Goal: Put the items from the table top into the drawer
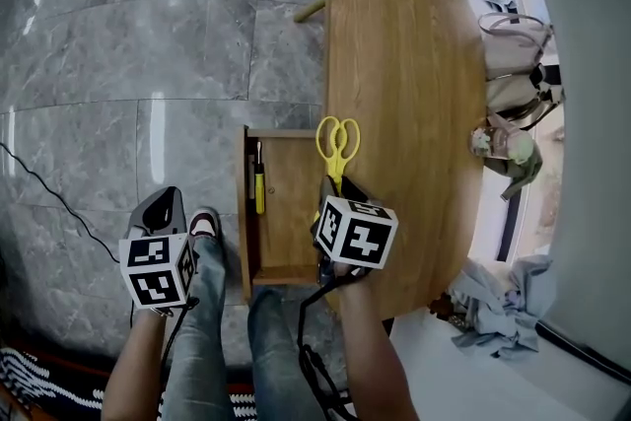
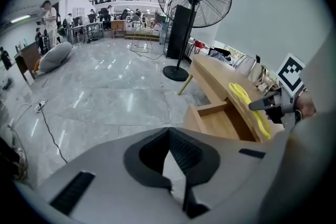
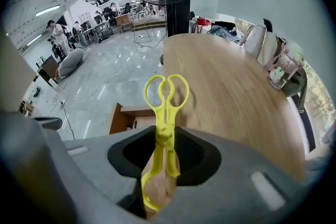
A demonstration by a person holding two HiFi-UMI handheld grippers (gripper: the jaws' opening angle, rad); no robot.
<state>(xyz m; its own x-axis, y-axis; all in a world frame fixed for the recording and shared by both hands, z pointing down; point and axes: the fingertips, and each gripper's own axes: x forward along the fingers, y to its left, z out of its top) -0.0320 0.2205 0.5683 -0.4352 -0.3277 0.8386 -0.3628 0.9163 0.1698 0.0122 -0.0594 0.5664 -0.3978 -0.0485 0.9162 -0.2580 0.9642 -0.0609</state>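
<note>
— One item is in play: the yellow scissor tongs (image 3: pixel 164 126). The right gripper (image 3: pixel 164 153) is clamping them below the pivot, with the loops pointing to twelve o'clock, at the edge of the table (image 1: pixel 414 104).
— So what is making this step go well?
— I'd say carrying them toward nine o'clock until they are hanging over the open drawer (image 1: pixel 291 227), then lowering before letting go. That way they are landing at three o'clock of the yellow-handled tool (image 1: pixel 259 184) lying inside.
— And the left gripper (image 2: pixel 169 134)?
— Its jaws are meeting at the tips, gripping nothing, hovering over the floor.
— Which view is telling more?
— Only the head view is showing that tool plainly. The right gripper view is showing the grip itself.
</note>
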